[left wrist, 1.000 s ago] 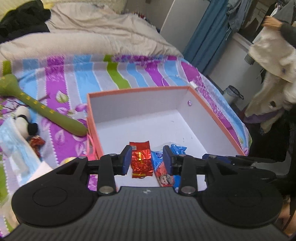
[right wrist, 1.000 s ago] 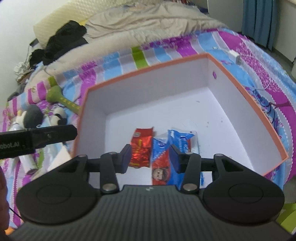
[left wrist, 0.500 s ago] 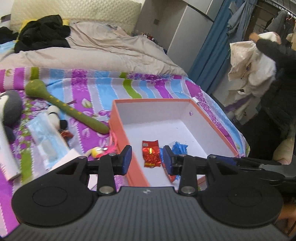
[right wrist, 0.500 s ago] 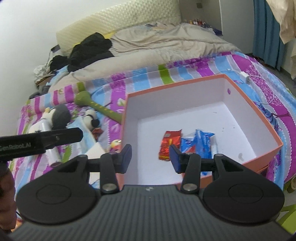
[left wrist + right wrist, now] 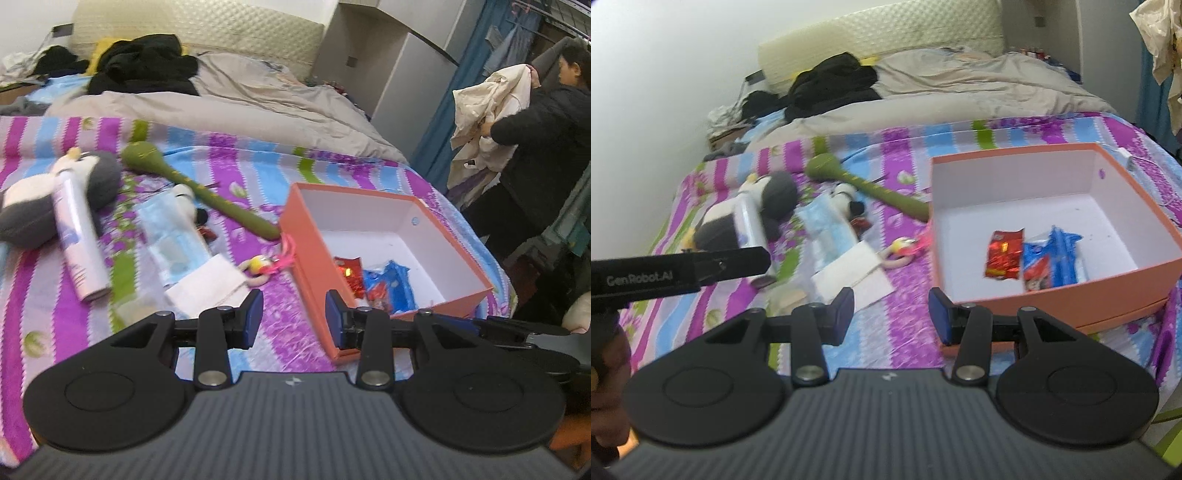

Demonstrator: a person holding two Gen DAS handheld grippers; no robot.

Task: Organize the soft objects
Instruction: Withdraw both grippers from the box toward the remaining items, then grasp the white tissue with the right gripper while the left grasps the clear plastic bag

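Note:
An orange box [image 5: 314, 258] with a white inside sits on the striped bedspread and holds a red packet [image 5: 349, 275] and a blue packet [image 5: 391, 288]. My left gripper [image 5: 293, 317] hovers open and empty over the bedspread at the box's near left corner. My right gripper [image 5: 891, 310] is also open and empty, just left of the box [image 5: 1071, 299]. Left of the box lie a grey penguin plush [image 5: 775, 192], a long green plush [image 5: 871, 188], a small panda plush [image 5: 846, 195] and a yellow-pink keychain toy [image 5: 905, 247].
A white tube [image 5: 79, 236], a blue mask pack [image 5: 173, 236] and a folded white paper [image 5: 210, 282] lie among the plush toys. A beige duvet [image 5: 240, 107] and black clothes [image 5: 144, 66] cover the far bed. A person [image 5: 535, 140] handles laundry at the right.
Both grippers have drawn back from above the box and shifted left, so the toys on the bedspread have come into view. Their jaws stay as wide as before and empty.

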